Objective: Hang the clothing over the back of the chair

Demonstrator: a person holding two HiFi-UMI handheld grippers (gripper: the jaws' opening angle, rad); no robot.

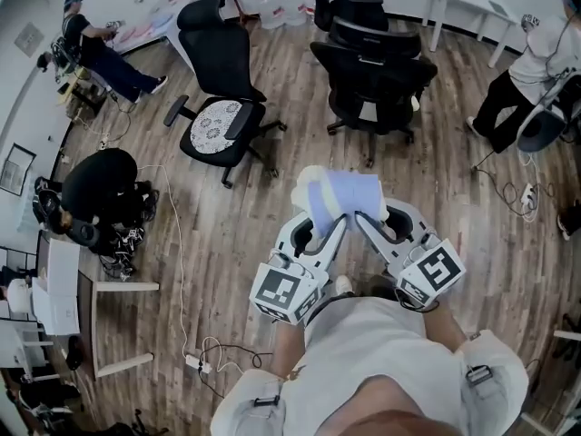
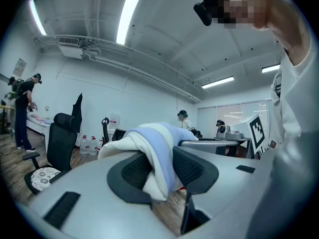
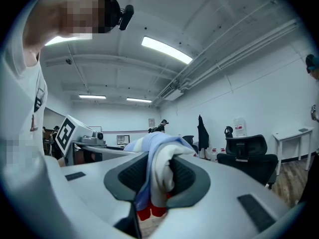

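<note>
A white and pale blue piece of clothing (image 1: 338, 195) hangs bunched between both grippers above the wooden floor. My left gripper (image 1: 318, 223) is shut on its left part, and the cloth (image 2: 155, 153) is squeezed between the dark pads. My right gripper (image 1: 368, 218) is shut on its right part, where the fabric (image 3: 158, 171) bulges out of the jaws. Straight ahead stands a black office chair (image 1: 375, 71) with a tall back. A second black chair (image 1: 221, 98) with a patterned white seat stands to the front left, also seen in the left gripper view (image 2: 56, 151).
A person in black crouches at the left (image 1: 104, 189) beside a small white table (image 1: 113, 321). A power strip and cables (image 1: 196, 360) lie on the floor. Another person stands at the right (image 1: 526, 80), one at the far left (image 1: 95, 53). Water bottles (image 1: 277, 3) stand by the far wall.
</note>
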